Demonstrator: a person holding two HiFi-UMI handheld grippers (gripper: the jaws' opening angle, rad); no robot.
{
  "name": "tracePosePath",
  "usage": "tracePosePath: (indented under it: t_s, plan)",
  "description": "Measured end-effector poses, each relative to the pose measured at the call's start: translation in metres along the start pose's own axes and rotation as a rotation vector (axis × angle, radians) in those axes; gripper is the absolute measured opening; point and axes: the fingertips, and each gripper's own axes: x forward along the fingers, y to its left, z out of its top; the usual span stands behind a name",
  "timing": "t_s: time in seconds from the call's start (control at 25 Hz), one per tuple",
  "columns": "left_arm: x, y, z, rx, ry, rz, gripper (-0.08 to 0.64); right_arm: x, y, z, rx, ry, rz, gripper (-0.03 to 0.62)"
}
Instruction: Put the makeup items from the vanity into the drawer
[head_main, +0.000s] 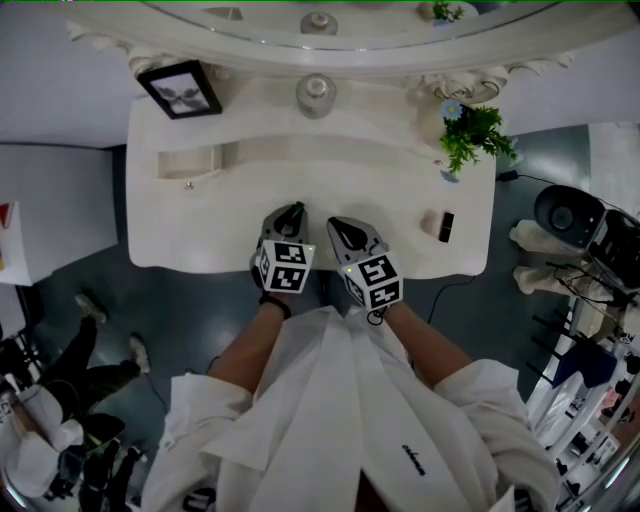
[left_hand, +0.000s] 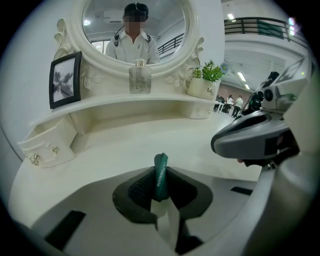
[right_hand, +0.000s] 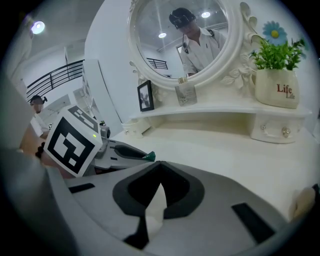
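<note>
One drawer (head_main: 190, 163) pulled out; left tongs (head_main: 293, 212) clamp green tube (left_hand: 160, 174).

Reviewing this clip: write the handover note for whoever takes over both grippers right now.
Left gripper: shut on a green makeup item, over the front of the vanity.
Right gripper: shut, empty, beside the left one.
Things: the left drawer is pulled open; a pink item and a black item lie side by side at the vanity's right.
Done: green makeup item gripped, not yet in the drawer.
Left: carry it to the drawer, then fetch the other two.
</note>
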Motion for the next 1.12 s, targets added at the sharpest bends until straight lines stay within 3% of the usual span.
tracePosePath:
  t_s: [0.44,1.12]
  plan:
    - [-0.028,0.024,0.021,-0.056,-0.080,0.016,0.074,0.018,0.019,0.029,-0.046,-0.026,0.026,0.018]
    - [-0.085,0.108,0.039,-0.177,-0.208,0.123,0.074,0.086,0.086,0.088,-0.163,-0.047,0.139,0.018]
